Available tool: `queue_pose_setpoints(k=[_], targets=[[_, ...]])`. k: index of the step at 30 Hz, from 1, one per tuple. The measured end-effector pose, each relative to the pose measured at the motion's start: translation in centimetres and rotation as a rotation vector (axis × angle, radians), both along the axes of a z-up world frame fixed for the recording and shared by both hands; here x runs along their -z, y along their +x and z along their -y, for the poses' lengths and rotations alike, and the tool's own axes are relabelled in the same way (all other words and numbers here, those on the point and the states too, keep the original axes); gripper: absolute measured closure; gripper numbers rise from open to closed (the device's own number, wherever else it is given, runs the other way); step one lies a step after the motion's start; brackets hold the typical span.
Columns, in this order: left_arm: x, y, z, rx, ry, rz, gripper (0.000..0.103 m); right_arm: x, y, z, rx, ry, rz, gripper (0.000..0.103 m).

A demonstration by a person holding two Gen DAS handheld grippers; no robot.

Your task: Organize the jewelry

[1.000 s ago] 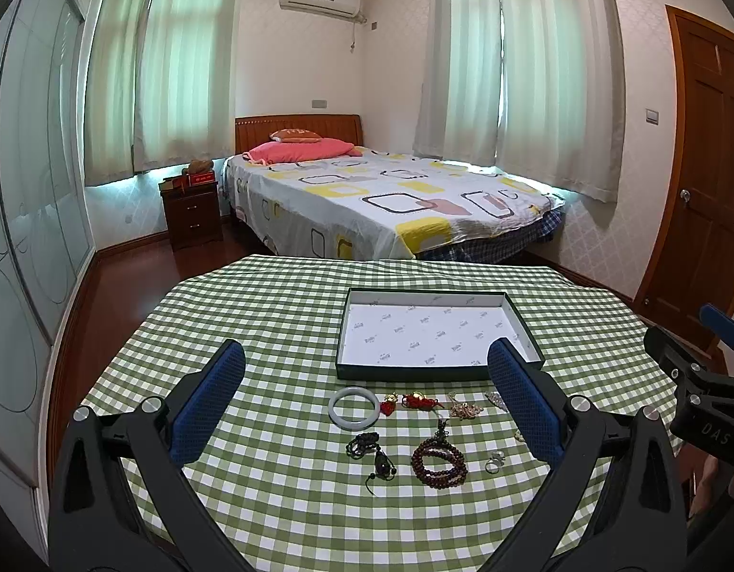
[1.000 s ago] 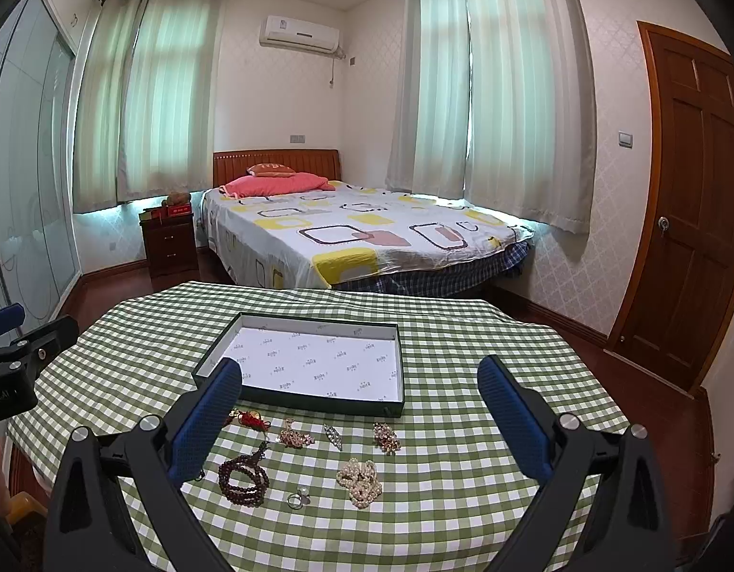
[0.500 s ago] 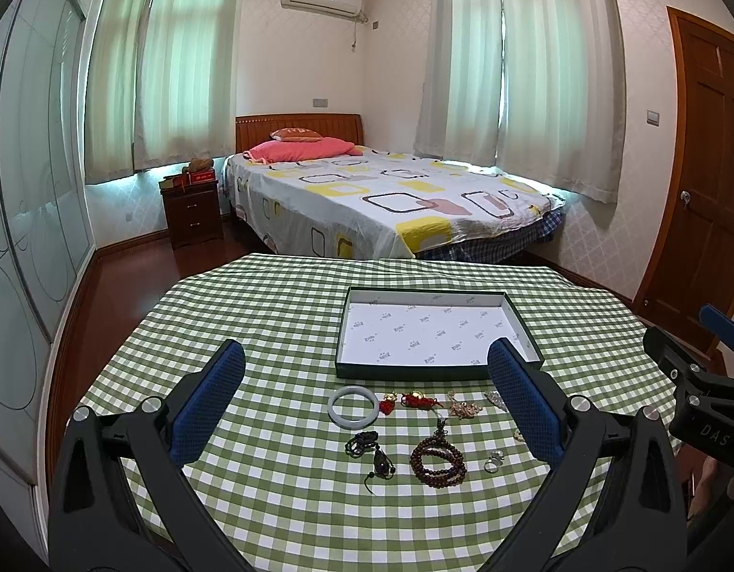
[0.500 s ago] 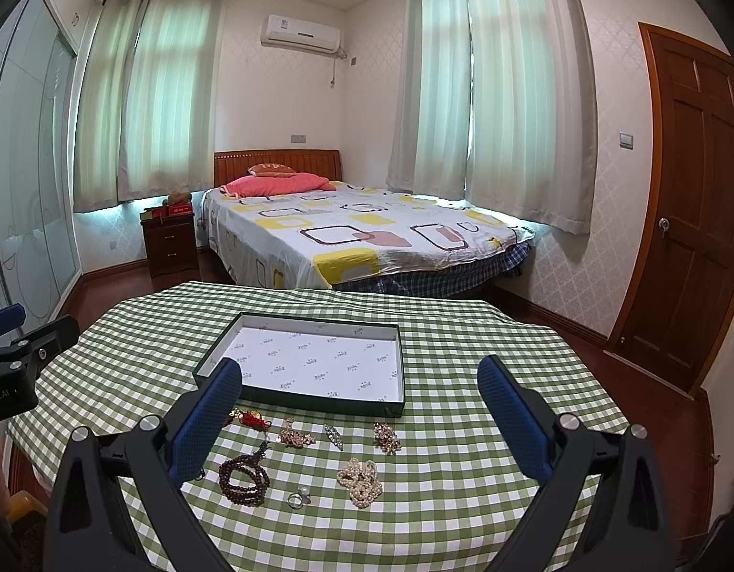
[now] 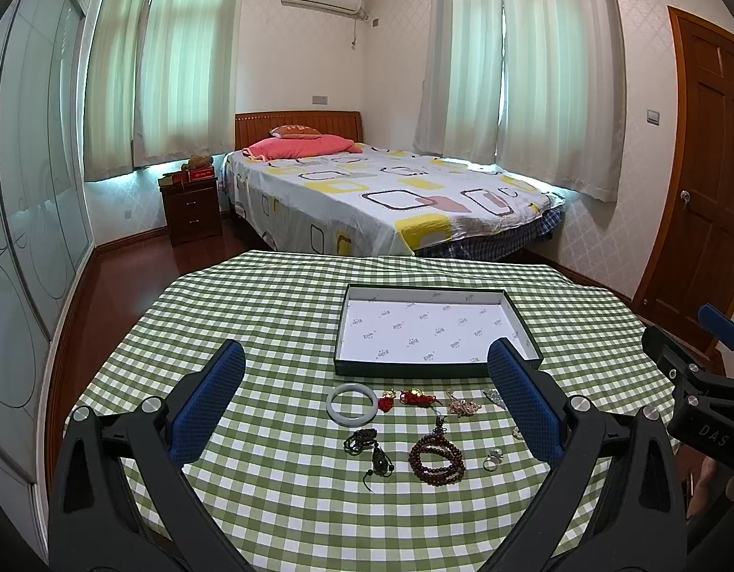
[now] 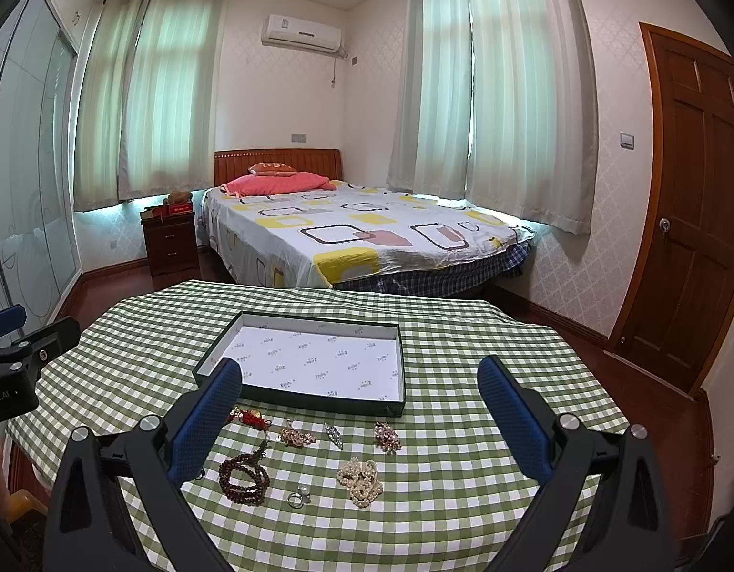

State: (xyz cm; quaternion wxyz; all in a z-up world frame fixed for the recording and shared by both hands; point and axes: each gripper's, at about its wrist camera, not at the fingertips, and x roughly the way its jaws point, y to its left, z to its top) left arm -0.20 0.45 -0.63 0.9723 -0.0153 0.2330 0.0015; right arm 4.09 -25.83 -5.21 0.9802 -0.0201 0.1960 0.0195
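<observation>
An open dark-green box (image 5: 436, 367) (image 6: 300, 403) with a white lining stands empty on the checked table. In front of it lie loose pieces: a pale jade bangle (image 5: 351, 404), a red charm (image 5: 417, 398) (image 6: 248, 415), a dark pendant on a cord (image 5: 369, 450), a brown bead bracelet (image 5: 436, 458) (image 6: 243, 478), a silver ring (image 5: 492, 459) (image 6: 298, 497), a pearl strand (image 6: 361, 475), and small brooches (image 6: 387, 436). My left gripper (image 5: 367, 403) is open and empty above the near jewelry. My right gripper (image 6: 362, 419) is open and empty too.
The green-checked tablecloth (image 5: 271, 314) covers a round table. Beyond it stand a bed (image 5: 386, 200), a nightstand (image 5: 191, 209), and a wooden door (image 6: 696, 238) at the right. The other gripper shows at each view's edge (image 5: 700, 381) (image 6: 19, 357).
</observation>
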Motion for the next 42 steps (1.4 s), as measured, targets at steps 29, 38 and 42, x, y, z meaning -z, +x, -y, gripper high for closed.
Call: queue_pose_setpoints(k=[29, 38, 42], targets=[[0.4, 0.1, 0.2, 0.001, -0.008, -0.012, 0.004, 0.4, 0.1, -0.1, -0.003, 0.000, -0.002, 0.006], [1.1, 0.2, 0.3, 0.007, -0.012, -0.024, 0.004, 0.7, 0.1, 0.0, -0.004, 0.002, -0.008, 0.006], [1.6, 0.6, 0.2, 0.006, -0.014, -0.036, 0.004, 1.3, 0.5, 0.1, -0.009, 0.005, -0.020, 0.006]])
